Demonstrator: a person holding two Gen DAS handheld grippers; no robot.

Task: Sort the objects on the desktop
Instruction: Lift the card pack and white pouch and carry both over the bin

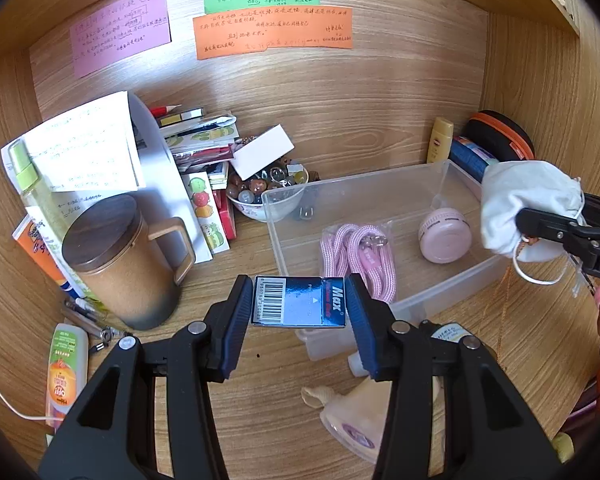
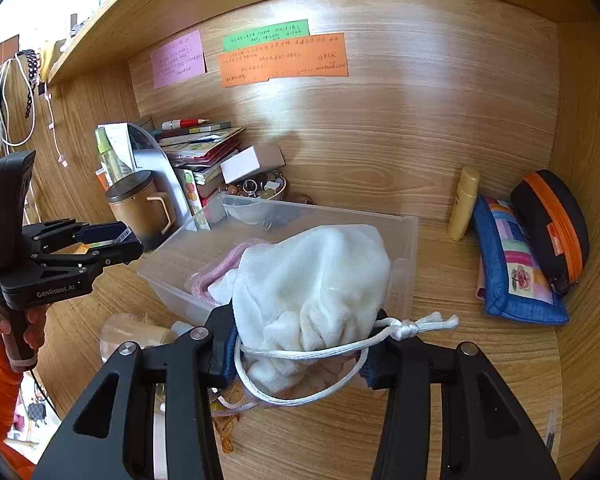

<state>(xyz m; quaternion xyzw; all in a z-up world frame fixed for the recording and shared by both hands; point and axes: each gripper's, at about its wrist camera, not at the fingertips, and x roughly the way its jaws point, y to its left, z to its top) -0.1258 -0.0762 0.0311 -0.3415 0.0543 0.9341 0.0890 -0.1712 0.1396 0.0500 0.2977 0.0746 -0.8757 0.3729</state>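
In my left gripper [image 1: 299,300] I read "Max" beside a barcode on the one small blue box [image 1: 299,301]; the pads clamp it on both sides, part open. My right gripper [image 2: 300,350] pinches one white drawstring pouch [image 2: 312,284] at its gathered neck. "GenRobot.AI" shows on the left tool's body. Ahead of both grippers sits one clear plastic bin [image 1: 380,184], holding one pink cord bundle [image 1: 356,248] and one pink round case [image 1: 445,235]. Three handwritten notes [image 1: 274,32] hang beyond, unreadable.
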